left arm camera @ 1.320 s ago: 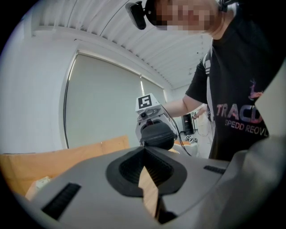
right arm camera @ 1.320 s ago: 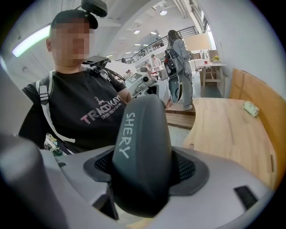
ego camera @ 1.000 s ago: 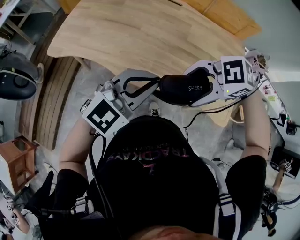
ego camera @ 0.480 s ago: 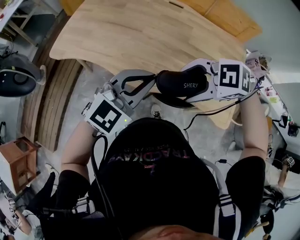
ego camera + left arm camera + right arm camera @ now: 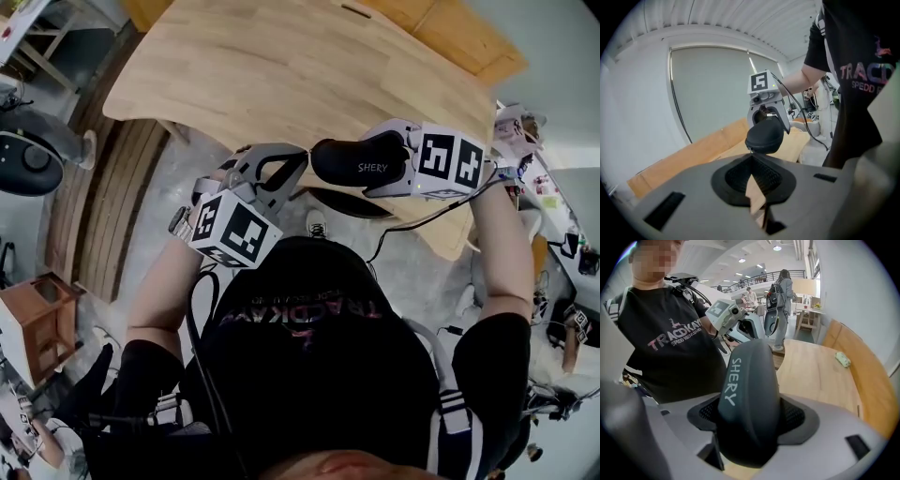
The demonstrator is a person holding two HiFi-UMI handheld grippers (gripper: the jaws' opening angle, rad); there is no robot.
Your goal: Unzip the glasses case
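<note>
- A black, oval, hard-shell glasses case (image 5: 361,161) with pale "SHERY" lettering is held in the air over the near edge of a light wooden table (image 5: 300,66), in front of the person's chest.
- The right gripper (image 5: 392,161) is clamped across one end of the case. In the right gripper view the dark ribbed pads (image 5: 794,417) press on both of its sides.
- The case's long axis runs across the head view, from the right gripper towards the left one. Its free rounded end points straight at the left gripper (image 5: 300,157).
- The left gripper's jaws are together. In the left gripper view their tips meet just under the case's near end (image 5: 764,136), touching it or nearly so.
- I cannot tell whether a zip pull is pinched between those tips; a small nub shows at the case's lower edge there.
- The left gripper is the one placed to work the zip, probably by drawing along the seam around the free end.
- The shell looks smooth and matte, and it appears fully closed.
</note>
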